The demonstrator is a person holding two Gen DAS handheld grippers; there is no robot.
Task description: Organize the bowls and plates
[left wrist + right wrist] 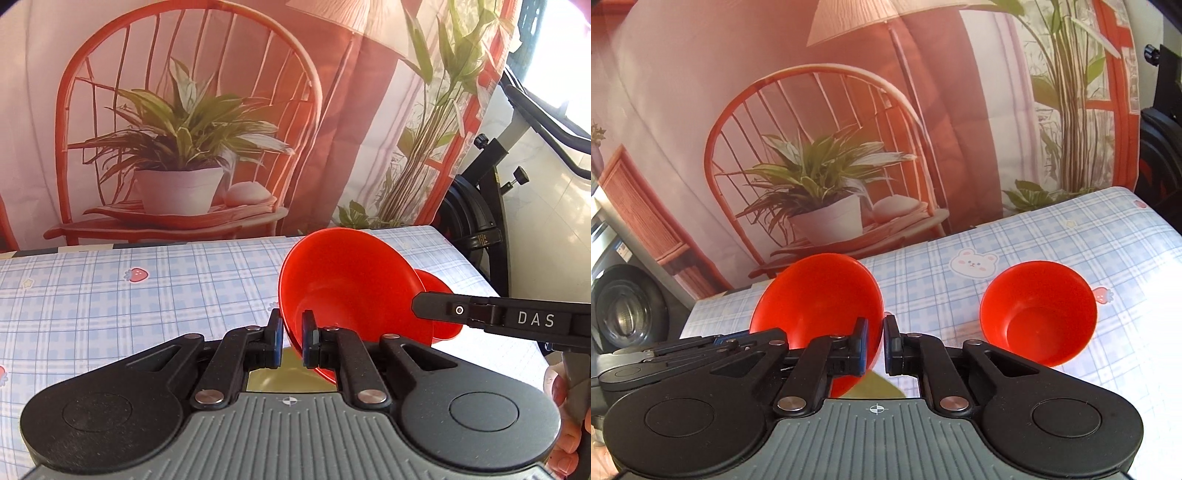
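Note:
My left gripper (292,339) is shut on the rim of a red bowl (351,288), which it holds tilted above the table. My right gripper (875,345) is shut on the rim of the same red bowl (820,299) from the other side. A second red bowl (1038,314) stands upright on the checked tablecloth (997,243) to the right; in the left wrist view it (439,295) shows partly behind the held bowl. A yellow-green object (291,373) lies under the grippers, mostly hidden.
A printed backdrop (184,110) of a chair and plants hangs behind the table's far edge. An exercise bike (480,206) stands off the table's right end. A wheel-like dark object (620,314) is at the left.

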